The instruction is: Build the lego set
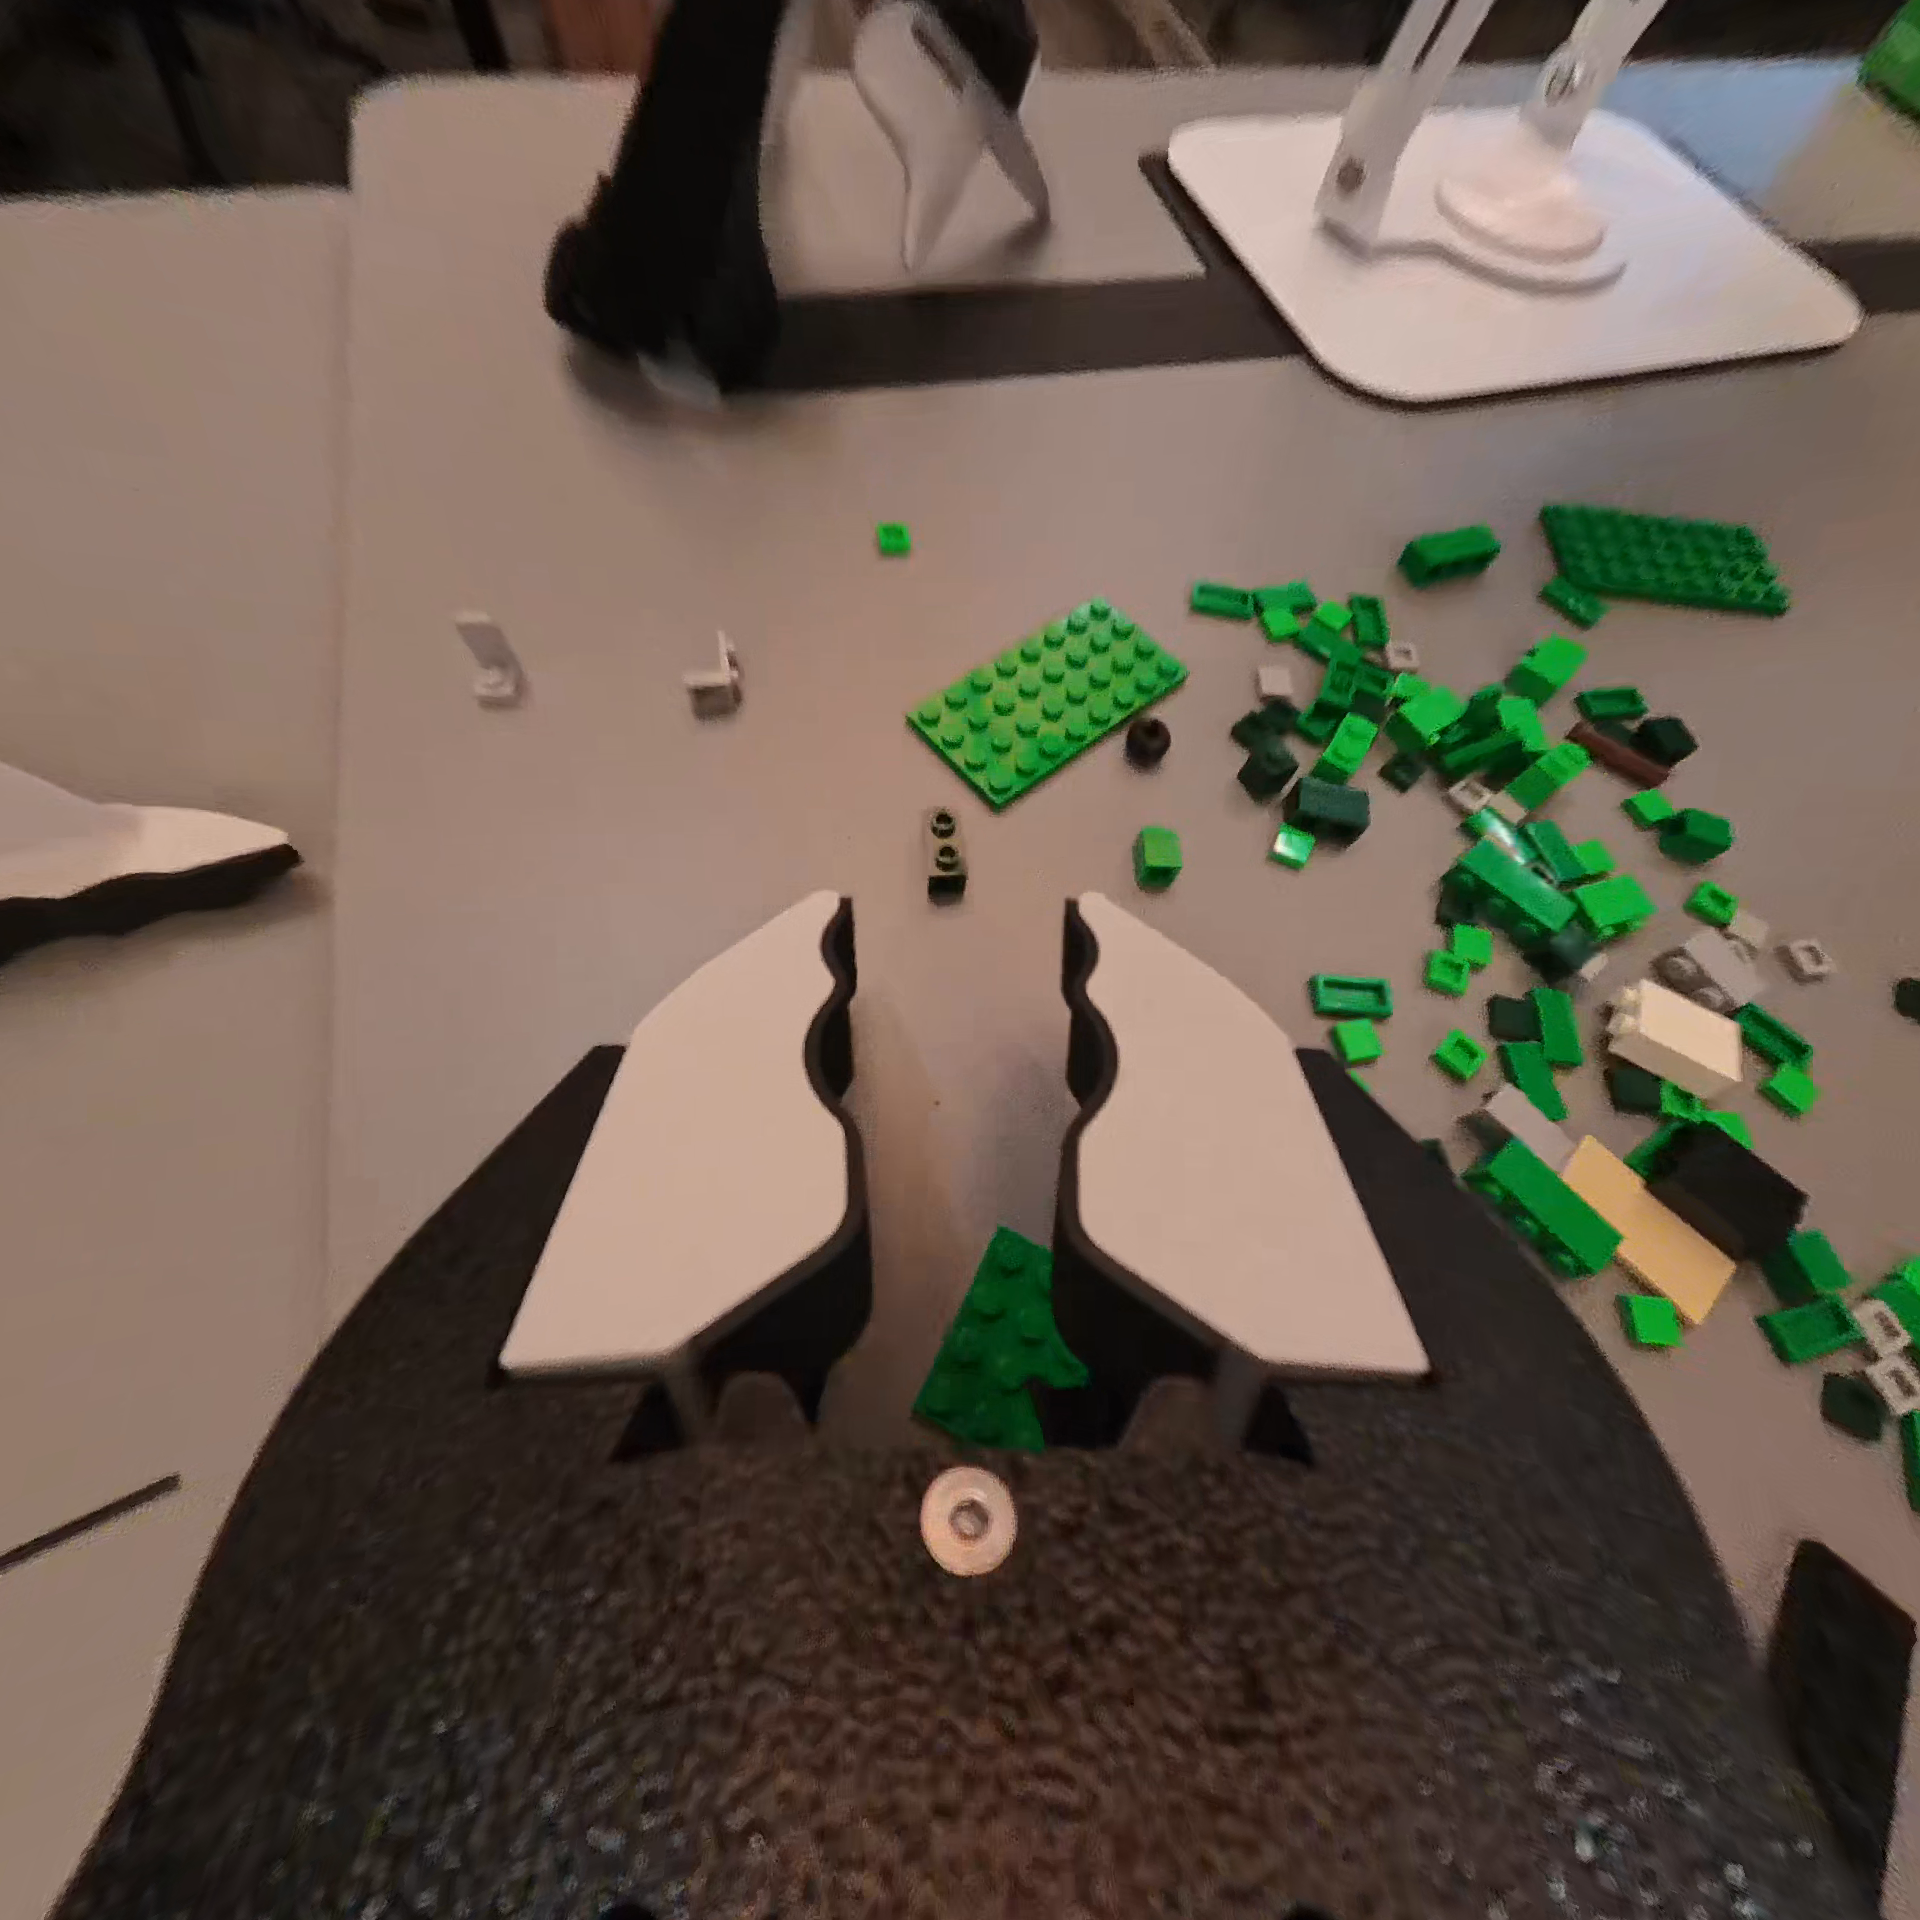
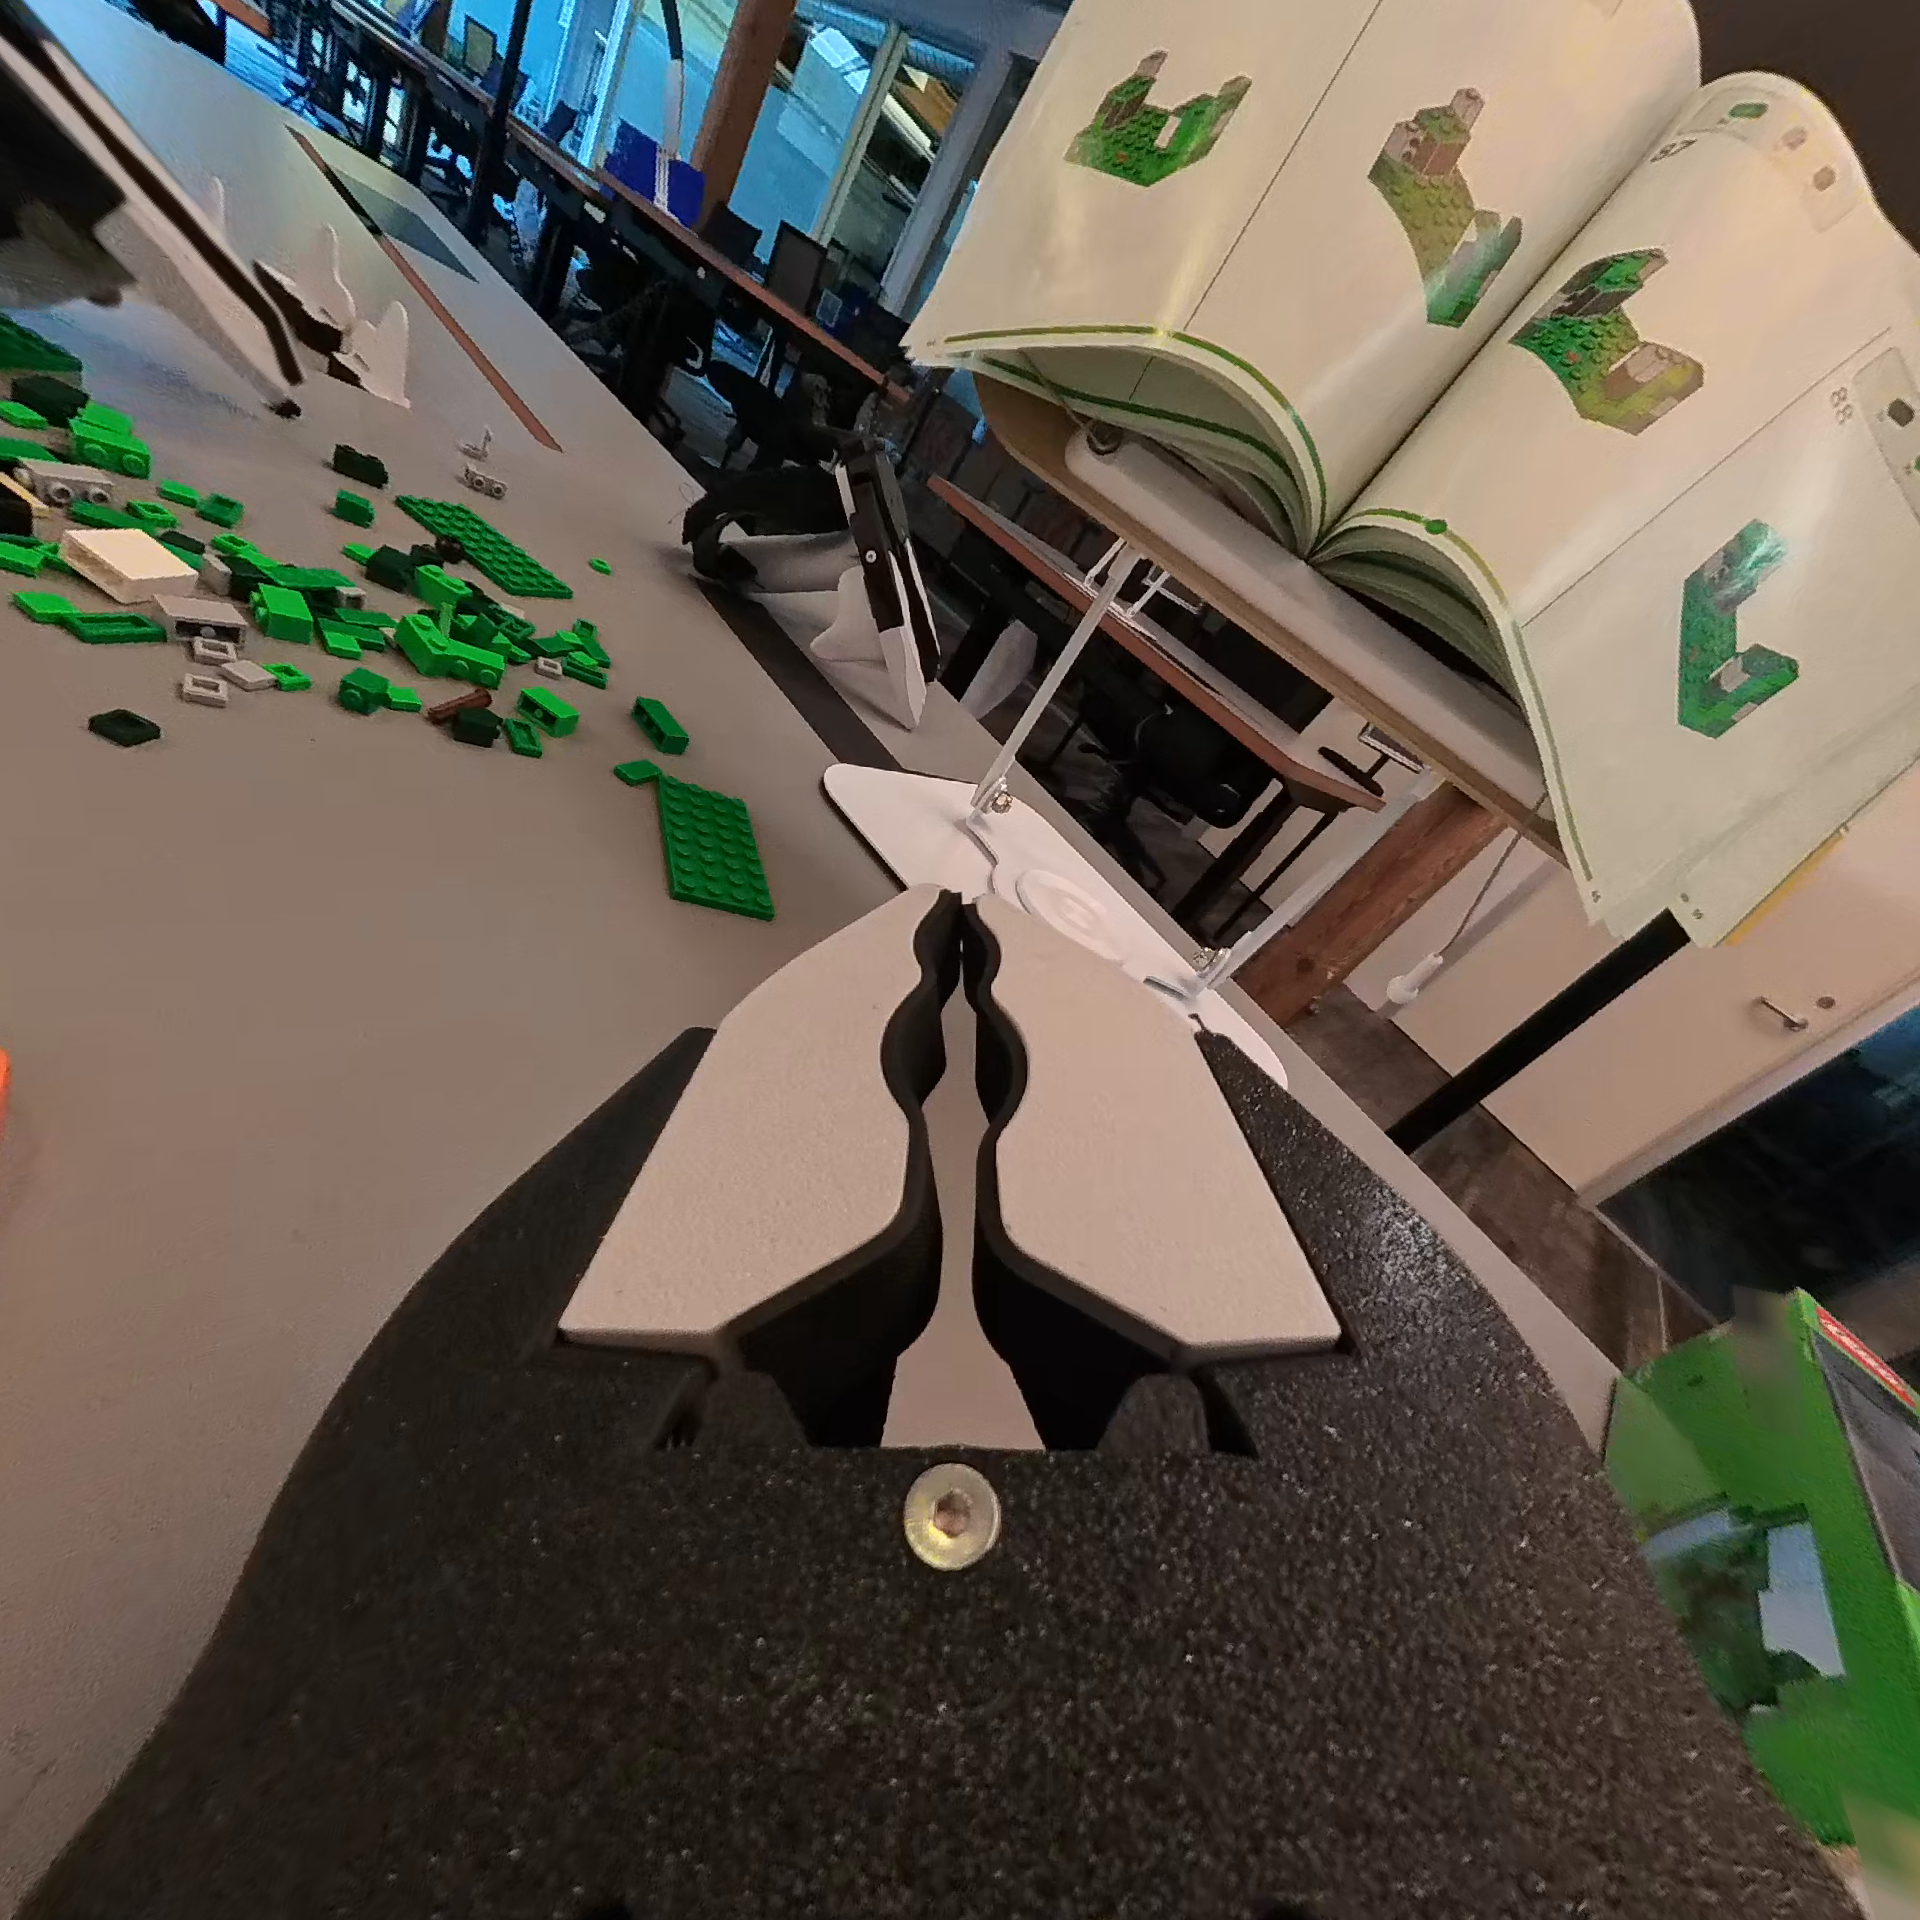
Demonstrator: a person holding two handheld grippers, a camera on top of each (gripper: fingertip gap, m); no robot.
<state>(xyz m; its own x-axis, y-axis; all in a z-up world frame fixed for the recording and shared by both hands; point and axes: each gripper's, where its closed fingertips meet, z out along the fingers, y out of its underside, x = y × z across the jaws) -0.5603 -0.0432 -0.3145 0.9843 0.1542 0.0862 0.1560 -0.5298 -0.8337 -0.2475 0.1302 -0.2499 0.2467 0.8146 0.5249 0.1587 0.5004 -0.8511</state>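
Bricks: loose green pieces (image 1: 1507, 831) lie scattered on the grey table (image 1: 623, 499), a bright green plate (image 1: 1044, 701) beside them.
Handling: probably light, stiff and slick; the plate is best pinched across its long edges.
Small black brick: (image 1: 943, 854) just ahead of the fingertips.
Left gripper: (image 1: 958, 914) spread, holding nothing.
Right gripper: (image 2: 954, 914) nearly pressed together, empty, aimed toward the white stand (image 2: 935, 821) carrying the instruction booklet (image 2: 1455, 343).

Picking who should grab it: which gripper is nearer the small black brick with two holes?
Left. The left gripper hovers open just short of the black brick. The right gripper points toward the booklet stand, away from the brick pile.
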